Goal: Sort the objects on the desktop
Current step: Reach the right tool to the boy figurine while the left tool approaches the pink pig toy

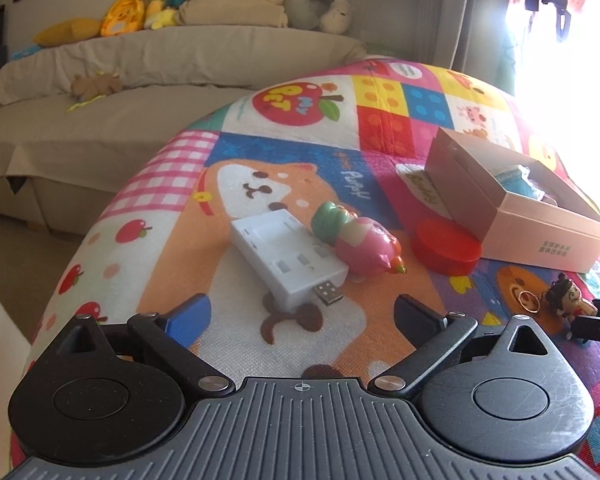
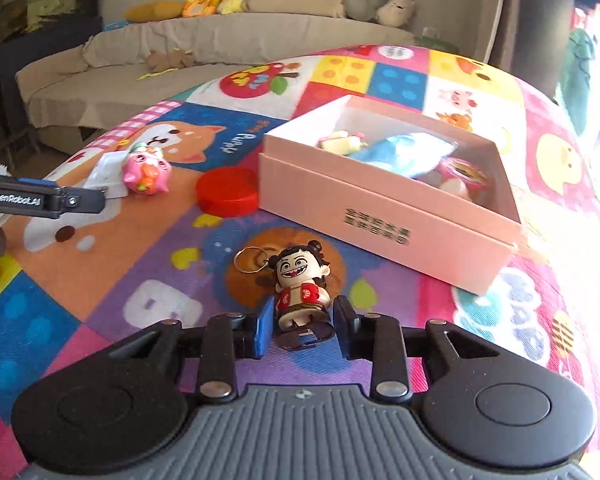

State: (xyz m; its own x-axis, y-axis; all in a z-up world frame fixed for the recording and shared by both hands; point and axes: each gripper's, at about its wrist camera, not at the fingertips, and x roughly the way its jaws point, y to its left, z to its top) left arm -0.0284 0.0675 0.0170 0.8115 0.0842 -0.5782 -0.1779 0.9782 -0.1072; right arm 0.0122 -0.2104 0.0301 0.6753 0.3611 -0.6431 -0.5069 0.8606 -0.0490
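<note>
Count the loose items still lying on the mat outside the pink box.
4: white charger and pink toy touching at left, red lid beside the pink box, keychain figure between the right gripper's fingers.

Left gripper (image 1: 302, 314): black linkage arms with silver rivets at the pivots, two round black discs at the base, grey ribbed central plate bearing a small crosshair mark. One finger pad (image 1: 190, 316) blue, the other black. Right gripper (image 2: 303, 326): same build, blue pad on one finger, black on the other. White "GenRobot.AI" lettering on the left unit's side, seen from the right wrist view.
</note>
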